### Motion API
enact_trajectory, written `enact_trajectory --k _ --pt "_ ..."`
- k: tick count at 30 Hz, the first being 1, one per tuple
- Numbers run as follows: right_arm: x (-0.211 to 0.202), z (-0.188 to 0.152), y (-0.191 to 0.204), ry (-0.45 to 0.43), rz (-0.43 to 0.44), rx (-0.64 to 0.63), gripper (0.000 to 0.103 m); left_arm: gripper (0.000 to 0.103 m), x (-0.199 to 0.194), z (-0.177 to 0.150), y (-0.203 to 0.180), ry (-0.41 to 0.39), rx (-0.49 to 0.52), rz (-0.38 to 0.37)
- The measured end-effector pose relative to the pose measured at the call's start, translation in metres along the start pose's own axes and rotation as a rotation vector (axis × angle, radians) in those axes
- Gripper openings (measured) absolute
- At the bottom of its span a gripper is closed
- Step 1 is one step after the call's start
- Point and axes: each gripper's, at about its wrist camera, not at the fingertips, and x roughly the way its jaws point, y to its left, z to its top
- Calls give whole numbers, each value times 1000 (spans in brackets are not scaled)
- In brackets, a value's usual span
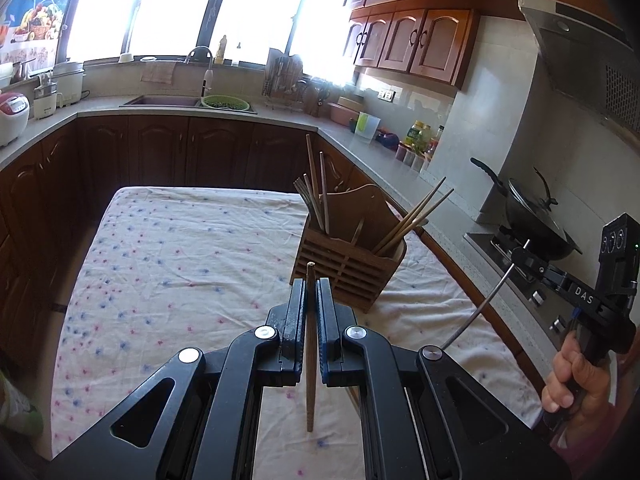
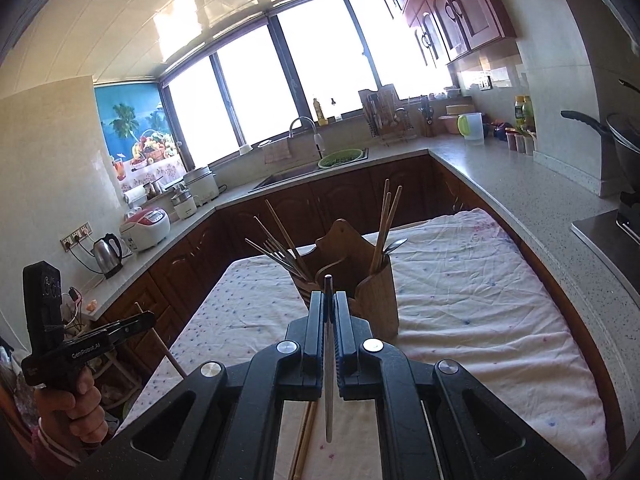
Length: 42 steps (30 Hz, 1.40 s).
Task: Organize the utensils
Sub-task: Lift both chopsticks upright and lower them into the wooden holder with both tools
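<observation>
A wooden utensil holder (image 1: 352, 256) stands on the cloth-covered table (image 1: 180, 260), with chopsticks and forks sticking out of its compartments; it also shows in the right wrist view (image 2: 360, 284). My left gripper (image 1: 311, 284) is shut on a wooden chopstick (image 1: 310, 360), held upright just in front of the holder. My right gripper (image 2: 329, 298) is shut on a thin metal chopstick (image 2: 328, 380), held upright before the holder. In the left wrist view the right gripper (image 1: 520, 256) appears at the far right with the metal chopstick (image 1: 480, 308). Wooden chopsticks (image 2: 304, 440) lie on the cloth below my right gripper.
Kitchen counters wrap around the table. A wok (image 1: 532, 220) sits on the stove at the right, a sink (image 1: 168, 101) with a green colander (image 1: 225, 102) at the back, rice cookers (image 2: 146, 228) and a kettle (image 2: 108, 254) on the left counter.
</observation>
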Motion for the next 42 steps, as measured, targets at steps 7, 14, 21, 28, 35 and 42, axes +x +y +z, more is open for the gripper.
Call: enact_trajectory --k 7,14,21,28,35,42 --pt "1 10 -2 -26 1 -5 4 4 1 19 -8 -42 12 -11" --pt "2 22 -2 -71 7 -7 4 4 4 42 -15 -91 17 -15" --pt "6 46 1 -143 6 -22 4 4 9 77 -35 -181 42 -30" --pt "15 75 2 -228 -9 -26 4 4 22 114 -50 -262 54 -27" --pt "34 94 -3 -281 -44 -14 4 4 56 143 -55 -322 35 1" --pt "60 89 -5 -280 -83 -24 4 4 98 136 -52 -342 16 51"
